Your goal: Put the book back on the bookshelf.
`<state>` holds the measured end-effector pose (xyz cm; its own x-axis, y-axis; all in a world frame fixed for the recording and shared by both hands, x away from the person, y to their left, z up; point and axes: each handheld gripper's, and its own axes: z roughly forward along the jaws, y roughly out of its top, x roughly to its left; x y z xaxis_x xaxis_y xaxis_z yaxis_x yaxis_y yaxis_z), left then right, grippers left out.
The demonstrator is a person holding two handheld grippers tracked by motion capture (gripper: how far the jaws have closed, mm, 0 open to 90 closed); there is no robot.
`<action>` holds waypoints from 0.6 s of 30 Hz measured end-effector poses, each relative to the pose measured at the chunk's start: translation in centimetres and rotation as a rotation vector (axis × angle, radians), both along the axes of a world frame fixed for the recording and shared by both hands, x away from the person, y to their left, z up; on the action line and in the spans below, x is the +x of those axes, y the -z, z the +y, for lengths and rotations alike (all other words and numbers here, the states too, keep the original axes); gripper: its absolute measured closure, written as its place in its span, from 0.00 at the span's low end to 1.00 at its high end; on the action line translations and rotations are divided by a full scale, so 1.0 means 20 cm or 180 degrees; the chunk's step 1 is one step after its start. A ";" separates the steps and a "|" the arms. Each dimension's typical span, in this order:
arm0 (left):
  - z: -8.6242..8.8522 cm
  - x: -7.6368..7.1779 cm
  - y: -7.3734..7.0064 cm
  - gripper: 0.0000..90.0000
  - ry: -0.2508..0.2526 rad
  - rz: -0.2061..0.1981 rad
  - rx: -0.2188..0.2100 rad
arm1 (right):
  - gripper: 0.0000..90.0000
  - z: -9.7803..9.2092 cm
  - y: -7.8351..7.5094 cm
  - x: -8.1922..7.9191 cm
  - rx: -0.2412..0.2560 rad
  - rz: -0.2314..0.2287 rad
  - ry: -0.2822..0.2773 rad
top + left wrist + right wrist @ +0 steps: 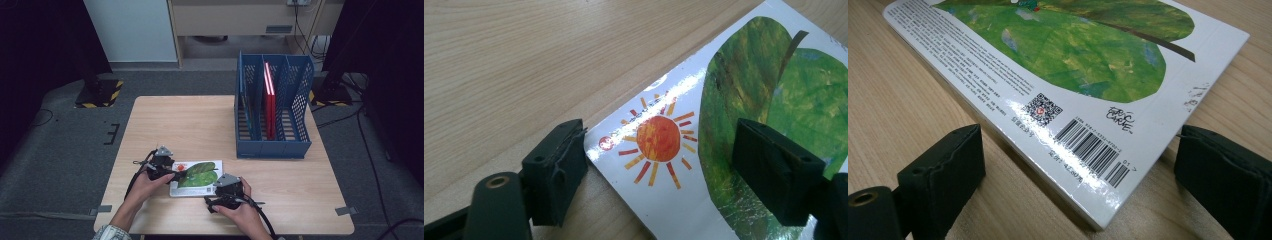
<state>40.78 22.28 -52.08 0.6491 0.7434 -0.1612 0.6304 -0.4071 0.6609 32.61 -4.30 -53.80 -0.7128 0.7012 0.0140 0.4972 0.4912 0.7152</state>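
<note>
Picture book [196, 178] lying flat on wooden surface [200, 125], near front edge; left tool [659, 165] open, jaws straddling its sun corner; right tool [1078, 175] open, jaws either side of barcode corner; blue file rack [272, 107] well apart, behind

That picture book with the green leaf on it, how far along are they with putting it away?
Early on. Red books already stand in the blue file rack. The picture book lies flat on the table; the left gripper and right gripper are open, each straddling a corner of it. Left, probably: gripping, lifting and standing it in the rack.
</note>
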 end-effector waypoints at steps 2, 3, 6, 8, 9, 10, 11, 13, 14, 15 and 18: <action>0.00 0.00 0.00 0.25 -0.0005 -0.0006 0.0010 | 0.07 0.00 0.00 0.00 0.0002 0.0000 0.0015; 0.00 0.00 -0.01 0.25 0.0004 -0.0004 0.0019 | 0.07 0.00 0.00 0.00 0.0001 0.0000 0.0021; 0.00 0.00 -0.01 0.26 -0.0007 -0.0013 -0.0009 | 0.07 0.01 0.00 0.00 0.0000 0.0000 0.0045; 0.00 0.00 -0.02 0.26 -0.0001 -0.0022 -0.0010 | 0.07 0.01 0.00 0.00 0.0000 0.0003 0.0048; 0.00 0.00 -0.03 0.26 -0.0005 -0.0034 -0.0032 | 0.07 0.01 0.00 0.00 -0.0001 0.0002 0.0053; 0.00 0.00 -0.03 0.26 -0.0002 -0.0036 -0.0042 | 0.07 0.01 0.00 0.00 -0.0003 0.0002 0.0062; 0.00 0.00 -0.04 0.26 0.0005 -0.0031 -0.0079 | 0.06 0.01 0.00 0.00 -0.0003 0.0001 0.0069; 0.00 0.00 -0.05 0.33 0.0105 0.0020 -0.0257 | 0.06 0.02 0.00 0.00 -0.0008 -0.0006 0.0066; -0.01 -0.01 -0.05 0.32 0.0098 0.0015 -0.0244 | 0.06 0.02 0.00 0.01 -0.0010 -0.0006 0.0065; -0.02 -0.01 -0.05 0.30 0.0067 -0.0043 -0.0136 | 0.06 0.02 0.00 0.01 -0.0010 -0.0005 0.0068; 0.02 -0.01 -0.06 0.27 -0.0013 -0.0061 -0.0082 | 0.06 0.02 0.00 0.00 -0.0009 -0.0005 0.0067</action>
<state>40.64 22.59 -50.94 0.6492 0.7418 -0.1678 0.6191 -0.3873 0.6832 32.71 -3.94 -53.83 -0.6978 0.7162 0.0109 0.5064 0.4825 0.7146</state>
